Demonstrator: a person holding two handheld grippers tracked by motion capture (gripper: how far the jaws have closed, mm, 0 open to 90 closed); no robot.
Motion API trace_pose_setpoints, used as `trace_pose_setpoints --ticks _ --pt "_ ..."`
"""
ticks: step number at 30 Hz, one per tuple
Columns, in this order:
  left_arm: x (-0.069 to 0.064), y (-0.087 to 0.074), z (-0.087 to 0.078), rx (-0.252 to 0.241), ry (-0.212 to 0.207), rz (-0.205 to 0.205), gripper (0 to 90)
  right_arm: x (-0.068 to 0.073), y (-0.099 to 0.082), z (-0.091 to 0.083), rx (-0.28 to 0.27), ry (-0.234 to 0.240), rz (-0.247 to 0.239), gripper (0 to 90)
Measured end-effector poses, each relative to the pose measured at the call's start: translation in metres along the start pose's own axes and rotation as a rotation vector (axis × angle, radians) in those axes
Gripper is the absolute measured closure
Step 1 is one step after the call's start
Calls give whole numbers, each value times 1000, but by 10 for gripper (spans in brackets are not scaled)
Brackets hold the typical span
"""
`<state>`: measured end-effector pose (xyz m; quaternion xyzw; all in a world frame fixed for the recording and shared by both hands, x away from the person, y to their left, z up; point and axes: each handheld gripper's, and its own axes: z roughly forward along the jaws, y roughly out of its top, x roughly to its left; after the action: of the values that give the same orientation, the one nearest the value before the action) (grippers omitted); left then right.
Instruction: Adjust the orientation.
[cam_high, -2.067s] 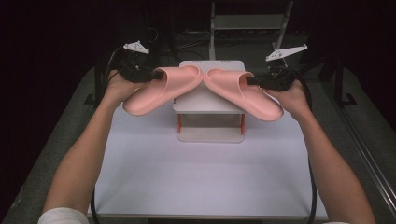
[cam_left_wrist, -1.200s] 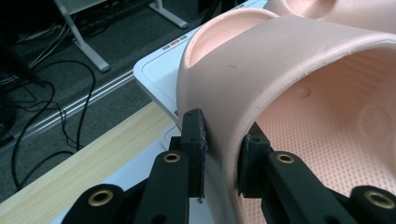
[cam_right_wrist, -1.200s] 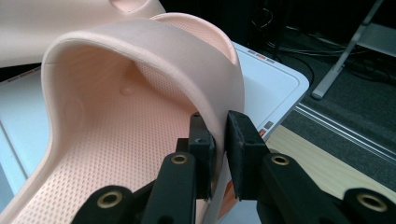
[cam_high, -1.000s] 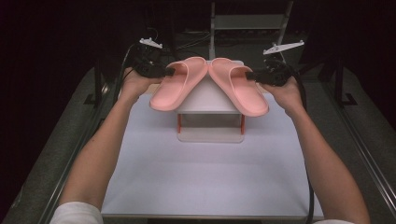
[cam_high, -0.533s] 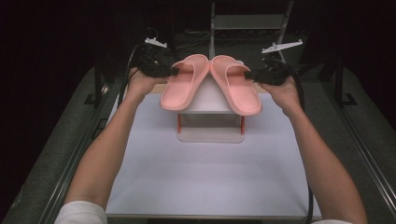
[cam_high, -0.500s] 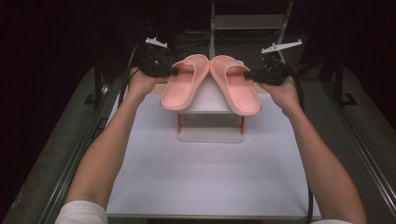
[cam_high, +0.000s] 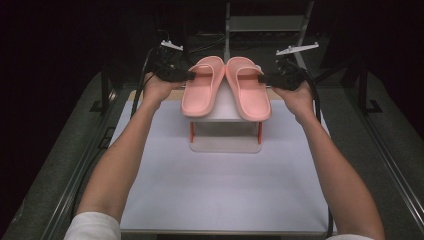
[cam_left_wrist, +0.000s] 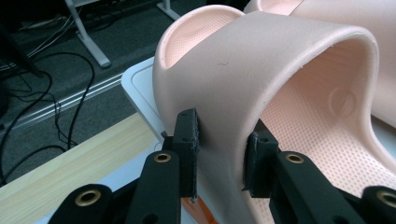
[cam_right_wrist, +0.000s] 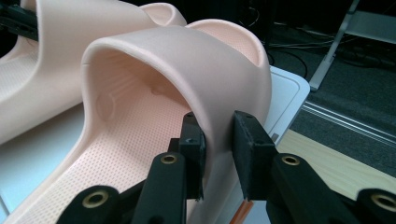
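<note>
Here the two pink slides (cam_high: 226, 87) lie side by side on the small white stand (cam_high: 225, 142), heels overhanging its near edge; they may tip off if nudged during withdrawal. Left gripper (cam_high: 191, 76) at 9 o'clock, right gripper (cam_high: 260, 79) at 3 o'clock: jaws just opening, each loosely straddling a strap.

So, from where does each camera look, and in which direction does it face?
High view: above the person's side, facing forward and down on the white table; both forearms, left gripper, right gripper.
Left gripper view: along its jaws at the left slipper strap.
Right gripper view: along its jaws at the right slipper strap.
Shared: both slippers on the small stand.
</note>
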<state>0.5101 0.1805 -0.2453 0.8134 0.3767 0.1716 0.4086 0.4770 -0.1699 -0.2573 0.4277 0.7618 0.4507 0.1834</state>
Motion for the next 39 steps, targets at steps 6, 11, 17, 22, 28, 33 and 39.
trace_pose_setpoints --ticks 6,11,17,22,28,33,39 --pt "-6 1 5 -4 5 -1 690 1 0 1 -2 -1 15 721" --pt "-12 2 10 6 13 22 680 3 0 3 -4 -11 17 712" --pt "-14 3 14 5 13 20 672 4 0 5 -10 -15 30 706" --pt "-14 3 17 7 11 8 669 6 0 7 -19 -21 43 699" --pt "-13 2 19 7 6 -4 663 9 1 9 -25 -24 51 690" --pt "-13 1 20 8 1 -5 656 11 0 11 -31 -23 56 680" --pt "-14 -2 18 -11 -10 -11 630 13 -2 11 -33 -22 65 670"
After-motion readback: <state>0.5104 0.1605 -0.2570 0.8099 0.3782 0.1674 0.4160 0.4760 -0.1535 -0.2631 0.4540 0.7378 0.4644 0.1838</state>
